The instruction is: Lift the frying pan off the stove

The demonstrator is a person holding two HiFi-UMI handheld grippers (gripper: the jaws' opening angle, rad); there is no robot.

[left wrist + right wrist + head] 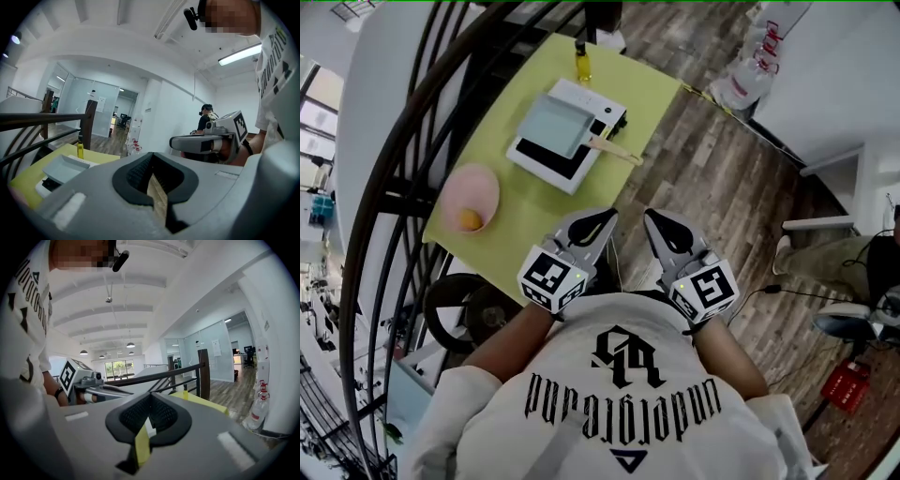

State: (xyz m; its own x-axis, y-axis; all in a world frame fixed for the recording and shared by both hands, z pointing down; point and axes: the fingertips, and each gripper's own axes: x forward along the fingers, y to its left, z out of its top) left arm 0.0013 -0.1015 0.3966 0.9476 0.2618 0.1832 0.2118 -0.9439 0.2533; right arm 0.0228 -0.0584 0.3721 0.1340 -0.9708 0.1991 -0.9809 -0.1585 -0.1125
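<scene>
Head view, items on hand: pan [551, 127], square and grey, sits on the stove [586, 97] at the far half of the table [649, 89], with its wooden handle [614, 148] pointing toward your right; bowl [471, 180] and bottle [582, 62] stand apart from it. Your left gripper [602, 221] and right gripper [656, 221] are held near your chest, short of the table, each with jaws pressed together and nothing between them. Step in hand, as I judge it: the approach, not yet begun; you would need to reach forward, spread one gripper's jaws, close them on the handle, then lift.
</scene>
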